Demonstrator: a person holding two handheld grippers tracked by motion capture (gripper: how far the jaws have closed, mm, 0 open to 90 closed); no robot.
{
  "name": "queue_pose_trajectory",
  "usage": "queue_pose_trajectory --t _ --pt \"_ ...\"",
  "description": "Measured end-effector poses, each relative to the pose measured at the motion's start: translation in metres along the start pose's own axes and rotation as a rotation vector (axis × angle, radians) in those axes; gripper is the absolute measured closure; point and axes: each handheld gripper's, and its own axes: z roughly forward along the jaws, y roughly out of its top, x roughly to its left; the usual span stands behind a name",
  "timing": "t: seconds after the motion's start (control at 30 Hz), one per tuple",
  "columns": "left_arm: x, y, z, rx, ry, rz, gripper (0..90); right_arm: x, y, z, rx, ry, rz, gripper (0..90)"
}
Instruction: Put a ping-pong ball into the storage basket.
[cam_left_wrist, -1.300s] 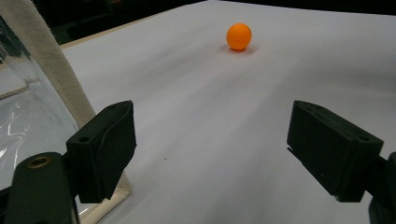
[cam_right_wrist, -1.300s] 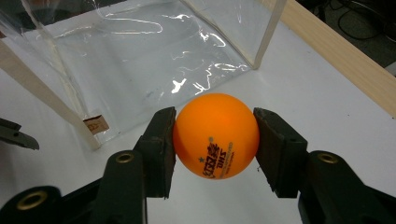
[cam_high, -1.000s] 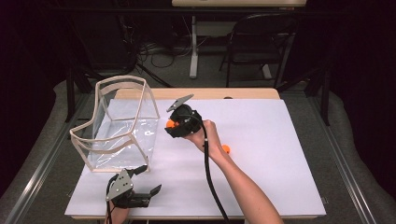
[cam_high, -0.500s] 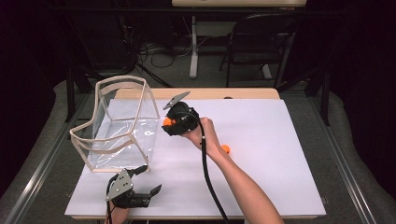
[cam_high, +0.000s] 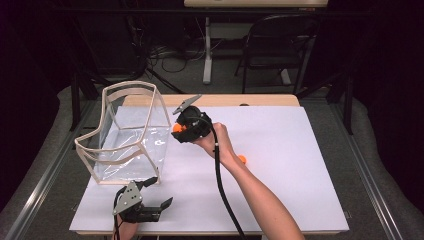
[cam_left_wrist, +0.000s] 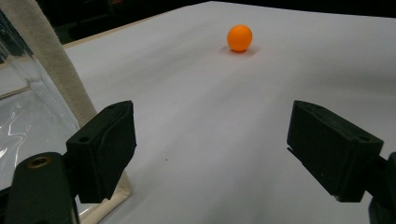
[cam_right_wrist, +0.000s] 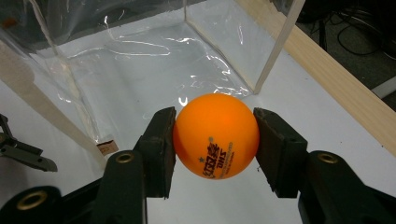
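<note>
Ping-pong ball (cam_right_wrist: 215, 136) sits clamped between the jaws of the right hand-held gripper (cam_high: 181, 128), raised just beside the clear plastic bag (cam_high: 125, 135) on the counter (cam_high: 280, 165). Carrying is the step; next it needs lifting over the rim and letting go. Left hand-held gripper (cam_high: 152, 192) rests wide, holding nothing; a second ball (cam_left_wrist: 239, 38) waits.
</note>
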Motion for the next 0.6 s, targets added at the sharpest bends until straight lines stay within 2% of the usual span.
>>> queue_pose_trajectory --t 0.27,0.6 --pt "0.0 0.001 0.001 -0.005 -0.011 -0.001 15.7 -0.002 0.006 -0.007 -0.008 -0.01 -0.008 51.0" --pt "0.0 0.0 0.0 -0.002 0.003 -0.003 15.7 0.001 0.022 -0.013 -0.022 -0.012 -0.026 51.0"
